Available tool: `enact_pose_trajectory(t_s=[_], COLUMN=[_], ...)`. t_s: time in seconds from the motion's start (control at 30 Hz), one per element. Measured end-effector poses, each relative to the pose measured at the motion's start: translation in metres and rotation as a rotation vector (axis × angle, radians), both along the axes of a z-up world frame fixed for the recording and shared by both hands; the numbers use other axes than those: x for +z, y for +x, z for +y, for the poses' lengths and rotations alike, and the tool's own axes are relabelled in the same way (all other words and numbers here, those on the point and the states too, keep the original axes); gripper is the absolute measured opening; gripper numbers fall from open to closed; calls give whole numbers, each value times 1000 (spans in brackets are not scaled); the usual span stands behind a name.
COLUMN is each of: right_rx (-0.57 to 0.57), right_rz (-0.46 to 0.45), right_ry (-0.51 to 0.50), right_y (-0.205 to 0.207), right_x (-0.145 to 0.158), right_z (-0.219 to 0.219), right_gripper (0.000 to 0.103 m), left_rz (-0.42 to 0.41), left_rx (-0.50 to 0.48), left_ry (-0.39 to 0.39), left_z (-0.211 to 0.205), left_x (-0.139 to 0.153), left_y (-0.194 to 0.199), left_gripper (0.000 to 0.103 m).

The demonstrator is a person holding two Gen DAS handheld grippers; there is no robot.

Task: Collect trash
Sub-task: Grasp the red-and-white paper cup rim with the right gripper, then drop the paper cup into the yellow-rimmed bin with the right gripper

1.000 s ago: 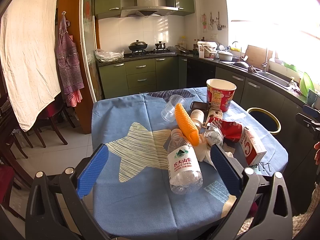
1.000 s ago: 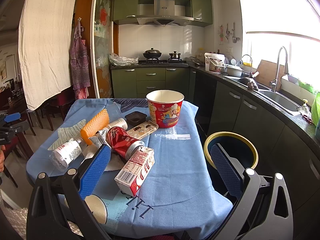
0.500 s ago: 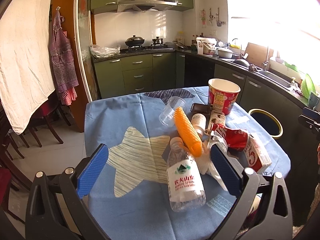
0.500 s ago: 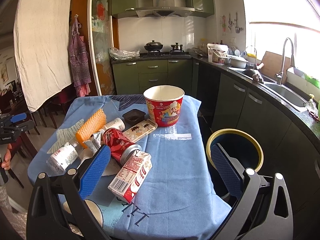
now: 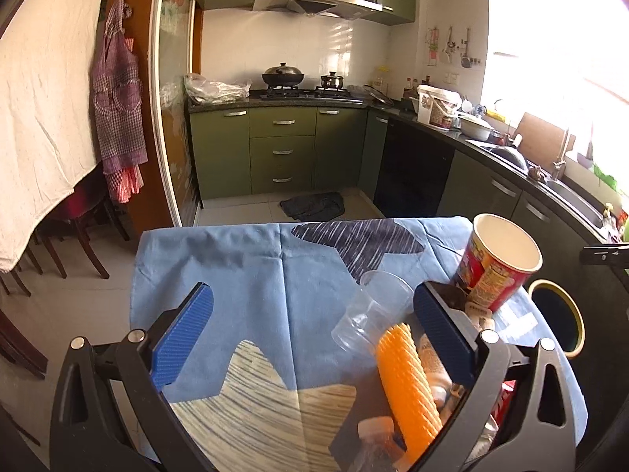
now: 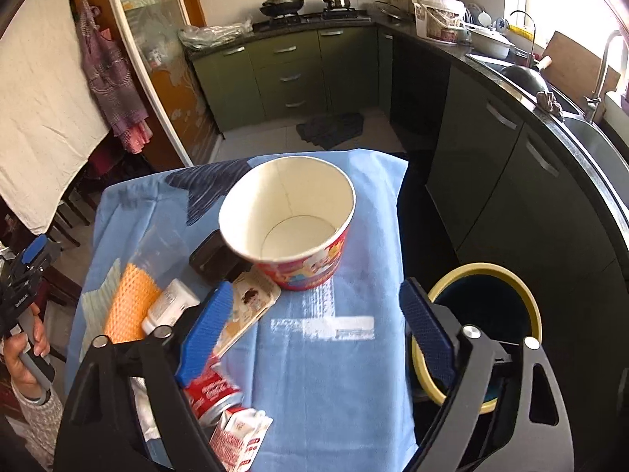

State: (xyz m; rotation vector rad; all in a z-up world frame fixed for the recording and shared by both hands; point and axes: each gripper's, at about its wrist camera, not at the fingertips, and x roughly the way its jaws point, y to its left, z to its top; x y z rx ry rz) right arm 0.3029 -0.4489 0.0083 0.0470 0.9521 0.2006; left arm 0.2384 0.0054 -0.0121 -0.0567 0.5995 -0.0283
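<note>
One view alone shows crushed can (image 6: 214, 389), blurred.

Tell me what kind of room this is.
A home kitchen, most likely: a gas stove with pots under a range hood, green cabinets, and a sink along the counter.

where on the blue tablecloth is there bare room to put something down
Free: the blue tablecloth between the red paper bucket and the near edge, beside the yellow-rimmed bin. Also its far-left part. Crowded: around the orange ribbed foam sleeve and clear plastic cup.
</note>
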Motion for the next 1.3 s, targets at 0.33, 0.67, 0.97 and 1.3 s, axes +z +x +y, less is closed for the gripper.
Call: enact_pose_trajectory(t_s=[0.33,0.67,0.97,1.3], right_rx=[-103,-137,-225,-540], right_rz=[228,262,160,190], right_ry=[28,8,94,145], right_y=[110,144,94,24], right_x=[-48,-66,-17,-58], right_z=[-14,-9,-79,-238], right_gripper=[42,5,5,6], left_rz=[85,105,112,94], left_rx=[45,40,18,3], left_ry=[-46,-29,-13,-33], left_z=[18,14,9,10], left_x=[-62,-74,-75,-70], left_y=[39,36,35,30], left_gripper=[97,97,97,97])
